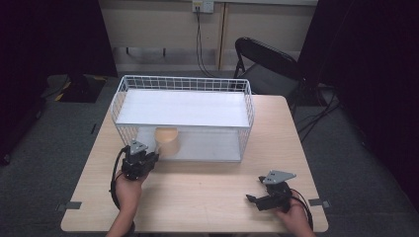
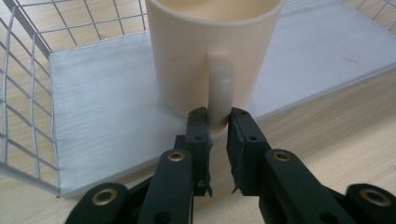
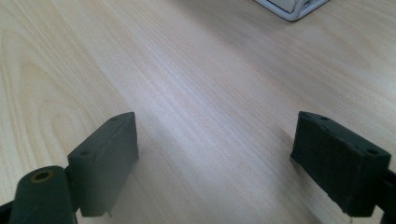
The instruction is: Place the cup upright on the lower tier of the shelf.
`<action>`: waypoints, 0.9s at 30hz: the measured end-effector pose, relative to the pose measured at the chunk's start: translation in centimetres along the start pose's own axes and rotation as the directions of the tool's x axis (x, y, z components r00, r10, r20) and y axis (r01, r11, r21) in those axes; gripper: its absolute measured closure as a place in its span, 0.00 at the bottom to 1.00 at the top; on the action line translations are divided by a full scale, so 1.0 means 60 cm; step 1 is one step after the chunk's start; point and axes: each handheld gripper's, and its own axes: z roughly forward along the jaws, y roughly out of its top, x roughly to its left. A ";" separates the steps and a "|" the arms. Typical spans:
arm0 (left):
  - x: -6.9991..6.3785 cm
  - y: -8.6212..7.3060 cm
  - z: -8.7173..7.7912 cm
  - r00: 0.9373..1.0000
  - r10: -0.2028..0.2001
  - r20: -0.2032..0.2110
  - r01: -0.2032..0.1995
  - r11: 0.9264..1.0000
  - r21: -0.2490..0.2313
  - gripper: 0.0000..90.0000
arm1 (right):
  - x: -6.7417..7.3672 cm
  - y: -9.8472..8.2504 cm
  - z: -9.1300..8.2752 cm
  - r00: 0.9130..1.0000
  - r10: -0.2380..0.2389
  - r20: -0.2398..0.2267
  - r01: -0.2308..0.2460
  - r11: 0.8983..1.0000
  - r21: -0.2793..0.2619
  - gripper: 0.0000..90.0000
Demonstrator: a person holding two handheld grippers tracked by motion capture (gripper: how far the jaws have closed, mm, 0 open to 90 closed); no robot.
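Left gripper reaches level into the wire rack's lower shelf, jaws clamped on the beige mug's handle. Right gripper rests near the tabletop's front right corner, jaws wide apart, holding nothing.

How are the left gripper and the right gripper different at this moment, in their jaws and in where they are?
The left gripper has its jaws shut on the handle of the cream mug; the right gripper has its jaws wide open with nothing between them. The left gripper is at the white wire basket, the right gripper over bare wooden table. Both have black jaws, and a hand holds each.
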 end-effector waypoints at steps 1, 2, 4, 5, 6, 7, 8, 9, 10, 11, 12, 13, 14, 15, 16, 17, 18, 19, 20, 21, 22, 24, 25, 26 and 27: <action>0.000 0.001 0.001 1.000 0.001 0.002 -0.001 1.000 -0.001 0.88 | 0.000 0.000 0.000 1.000 0.000 0.000 0.000 1.000 0.000 0.15; 0.000 0.003 0.002 1.000 0.003 -0.006 -0.003 1.000 0.003 0.88 | 0.000 0.000 0.000 1.000 0.000 0.000 0.000 1.000 0.000 0.15; -0.001 0.007 0.006 1.000 -0.001 -0.011 0.001 1.000 0.006 0.88 | 0.000 0.000 0.000 1.000 0.000 0.000 0.000 1.000 0.000 0.15; -0.001 0.007 0.006 1.000 -0.001 -0.011 0.001 1.000 0.006 0.88 | 0.000 0.000 0.000 1.000 0.000 0.000 0.000 1.000 0.000 0.15; -0.001 0.008 0.008 1.000 -0.004 -0.017 0.004 1.000 0.003 0.88 | 0.000 0.000 0.000 1.000 0.000 0.000 0.000 1.000 0.000 0.15; -0.001 0.009 0.010 1.000 -0.001 -0.016 0.001 1.000 0.006 0.88 | 0.000 0.000 0.000 1.000 0.000 0.000 0.000 1.000 0.000 0.15; -0.001 0.010 0.010 1.000 -0.004 -0.019 0.005 1.000 0.005 0.88 | 0.000 0.000 0.000 1.000 0.000 0.001 0.000 1.000 0.001 0.15; -0.001 0.010 0.012 1.000 -0.006 -0.019 0.006 1.000 0.003 0.88 | 0.000 0.000 0.000 1.000 0.000 0.001 0.000 1.000 0.001 0.15; -0.001 0.011 0.013 1.000 -0.013 -0.020 0.013 1.000 0.000 0.88 | 0.000 0.000 0.000 1.000 0.000 0.000 0.000 1.000 0.000 0.15; -0.001 0.012 0.014 1.000 -0.016 -0.019 0.016 1.000 0.000 0.88 | 0.000 0.000 0.000 1.000 0.000 0.000 0.000 1.000 0.000 0.15; -0.001 0.012 0.015 1.000 -0.016 -0.022 0.016 1.000 -0.001 0.88 | 0.000 0.000 0.000 1.000 0.000 0.000 0.000 1.000 0.000 0.15; -0.001 0.013 0.016 1.000 -0.017 -0.024 0.017 1.000 0.000 0.88 | 0.000 0.000 0.000 1.000 0.000 0.000 0.000 1.000 0.000 0.15; -0.001 0.014 0.017 1.000 -0.020 -0.024 0.020 1.000 -0.002 0.88 | 0.000 0.000 0.000 1.000 0.000 0.000 0.000 1.000 0.000 0.15; -0.001 0.015 0.018 1.000 -0.015 -0.027 0.015 1.000 0.000 0.88 | 0.000 0.000 0.000 1.000 0.000 0.000 0.000 1.000 0.000 0.15; -0.001 0.015 0.019 1.000 -0.014 -0.028 0.014 1.000 0.000 0.88 | 0.000 0.000 0.000 1.000 0.000 0.000 0.000 1.000 0.000 0.15; -0.001 0.015 0.019 1.000 -0.017 -0.025 0.017 1.000 -0.001 0.88 | 0.000 0.000 0.000 1.000 0.000 0.000 0.000 1.000 0.000 0.15; -0.001 0.016 0.020 1.000 -0.018 -0.025 0.018 1.000 -0.002 0.88 | 0.000 0.000 0.000 1.000 0.000 0.000 0.000 1.000 0.000 0.15; -0.001 0.015 0.020 1.000 -0.019 -0.025 0.018 1.000 -0.003 0.88 | 0.000 0.000 0.000 1.000 0.000 0.000 0.000 1.000 0.000 0.15; -0.001 0.015 0.019 1.000 -0.020 -0.024 0.020 1.000 -0.003 0.88 | 0.000 0.000 0.000 1.000 0.000 0.000 0.000 1.000 0.000 0.15; -0.001 0.014 0.019 0.999 -0.027 -0.021 0.027 1.000 -0.005 0.88 | 0.000 0.000 0.000 1.000 0.000 0.000 0.000 1.000 0.000 0.15; 0.000 0.013 0.018 1.000 -0.028 -0.014 0.028 1.000 -0.010 0.87 | 0.000 0.000 0.000 1.000 0.000 0.001 0.000 1.000 0.001 0.15; 0.002 0.012 0.016 1.000 -0.026 -0.016 0.025 1.000 -0.016 0.79 | 0.000 0.000 0.000 1.000 0.000 0.000 0.000 1.000 0.000 0.15; 0.003 0.011 0.015 0.999 -0.035 -0.005 0.035 0.999 -0.016 0.74 | 0.000 0.000 0.000 1.000 0.000 0.000 0.000 1.000 0.000 0.15; 0.004 0.009 0.013 0.999 -0.033 -0.006 0.033 0.999 -0.019 0.70 | 0.000 0.000 0.000 1.000 0.000 0.000 0.000 1.000 0.000 0.15; 0.004 0.009 0.012 0.999 -0.031 -0.007 0.031 0.999 -0.021 0.67 | 0.000 0.000 0.000 1.000 0.000 0.000 0.000 1.000 0.000 0.15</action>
